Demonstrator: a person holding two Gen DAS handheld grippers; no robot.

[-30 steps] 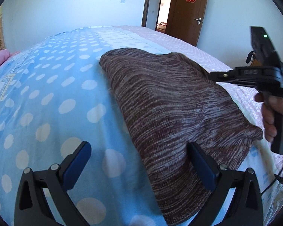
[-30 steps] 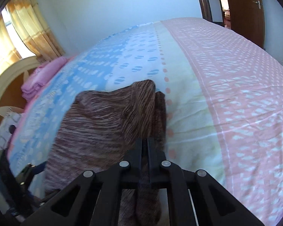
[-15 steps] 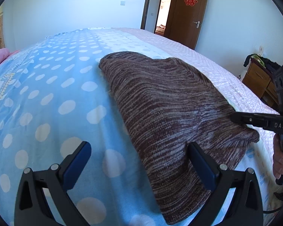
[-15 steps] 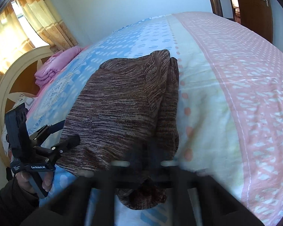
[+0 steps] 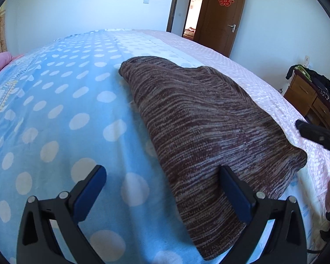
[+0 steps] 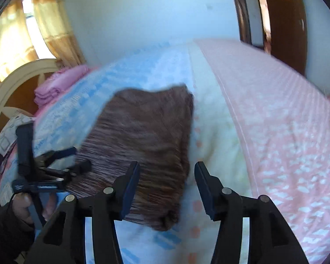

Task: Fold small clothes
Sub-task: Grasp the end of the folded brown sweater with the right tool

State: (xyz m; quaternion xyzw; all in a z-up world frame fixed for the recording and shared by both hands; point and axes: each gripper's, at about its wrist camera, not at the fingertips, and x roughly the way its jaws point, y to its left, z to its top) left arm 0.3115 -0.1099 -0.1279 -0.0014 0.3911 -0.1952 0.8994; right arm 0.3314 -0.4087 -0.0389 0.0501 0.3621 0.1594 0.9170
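Observation:
A brown striped knit garment [image 5: 200, 127] lies folded on the bed, and it also shows in the right wrist view [image 6: 143, 145]. My left gripper [image 5: 162, 189] is open and empty above the garment's near left edge; its right finger [image 5: 233, 189] is over the knit. It also shows in the right wrist view [image 6: 77, 160], at the garment's left edge. My right gripper [image 6: 167, 184] is open and empty above the garment's near right corner. Its tip [image 5: 314, 132] shows at the right edge of the left wrist view.
The bed has a blue polka-dot cover [image 5: 55, 121] on one side and a pink patterned part [image 6: 286, 132] on the other. Pink folded bedding [image 6: 57, 85] lies by the headboard [image 6: 15, 83]. A wooden dresser [image 5: 312, 96] stands beside the bed. A brown door [image 5: 224, 15] is behind.
My right gripper has let go of the garment's corner, opened and pulled back toward the near edge. The garment now lies flat. My left gripper has hardly moved.

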